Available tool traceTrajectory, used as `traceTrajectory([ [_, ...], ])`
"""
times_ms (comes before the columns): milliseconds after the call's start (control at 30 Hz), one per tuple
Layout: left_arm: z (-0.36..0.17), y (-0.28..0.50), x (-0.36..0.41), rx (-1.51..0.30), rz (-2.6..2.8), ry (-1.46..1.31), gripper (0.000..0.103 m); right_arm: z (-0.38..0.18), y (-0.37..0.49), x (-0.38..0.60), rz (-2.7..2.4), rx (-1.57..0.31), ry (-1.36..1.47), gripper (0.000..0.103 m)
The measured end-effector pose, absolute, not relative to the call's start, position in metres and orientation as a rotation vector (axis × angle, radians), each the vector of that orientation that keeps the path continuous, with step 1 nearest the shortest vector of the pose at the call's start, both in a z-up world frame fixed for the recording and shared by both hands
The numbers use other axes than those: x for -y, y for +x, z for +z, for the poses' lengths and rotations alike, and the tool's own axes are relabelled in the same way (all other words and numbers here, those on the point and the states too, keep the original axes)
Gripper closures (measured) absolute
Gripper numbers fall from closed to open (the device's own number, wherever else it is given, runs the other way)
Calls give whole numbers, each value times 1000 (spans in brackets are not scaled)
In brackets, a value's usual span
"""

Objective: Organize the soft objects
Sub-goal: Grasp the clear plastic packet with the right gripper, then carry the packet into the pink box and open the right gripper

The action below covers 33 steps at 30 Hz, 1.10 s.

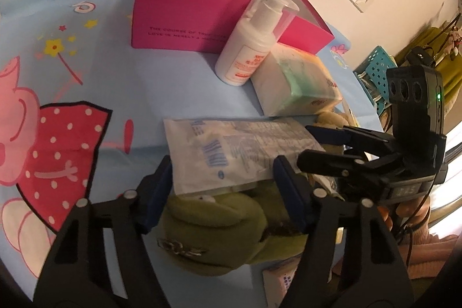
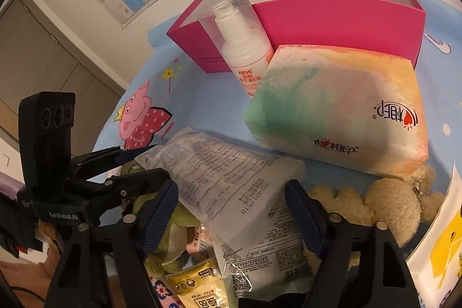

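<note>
A clear plastic packet [image 1: 231, 152] with printed text lies on a green plush toy [image 1: 213, 224]. My left gripper [image 1: 226, 186] is open and straddles the packet's near end, one pad close to each side edge; the film is not buckled. My right gripper [image 2: 231, 201] is open around the other end of the same packet [image 2: 228, 181], and its black fingers [image 1: 329, 158] reach in from the right. The left gripper's fingers [image 2: 135, 172] show at the left. A beige plush toy [image 2: 395, 207] lies right of the packet.
An open pink box [image 1: 187, 19] stands at the back on the blue cartoon cloth [image 1: 72, 62]. A white pump bottle [image 1: 248, 48] leans on it, beside a pastel tissue pack [image 2: 340, 108]. Snack packets [image 2: 202, 287] lie in front. A teal basket [image 1: 375, 68] stands off to the right.
</note>
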<state>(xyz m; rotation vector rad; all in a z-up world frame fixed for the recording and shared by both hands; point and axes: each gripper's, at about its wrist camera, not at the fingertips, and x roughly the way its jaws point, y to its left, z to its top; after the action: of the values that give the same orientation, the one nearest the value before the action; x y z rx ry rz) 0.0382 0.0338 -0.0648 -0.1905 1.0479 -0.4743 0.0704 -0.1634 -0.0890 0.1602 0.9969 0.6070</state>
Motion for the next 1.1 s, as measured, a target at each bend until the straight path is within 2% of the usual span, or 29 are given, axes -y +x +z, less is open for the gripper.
traceTrajectory([
  [267,-58,28,-32,-1024,-479,-135,40,-87,66,189,635,-953,281,75],
  [767,-45,11,-39,-936,-463,-101,41,-72,52,186,704,-834,278,82],
  [1100,20,17,-31,-789,-489,-49,41,-16,41,206,716,-667,232,83],
])
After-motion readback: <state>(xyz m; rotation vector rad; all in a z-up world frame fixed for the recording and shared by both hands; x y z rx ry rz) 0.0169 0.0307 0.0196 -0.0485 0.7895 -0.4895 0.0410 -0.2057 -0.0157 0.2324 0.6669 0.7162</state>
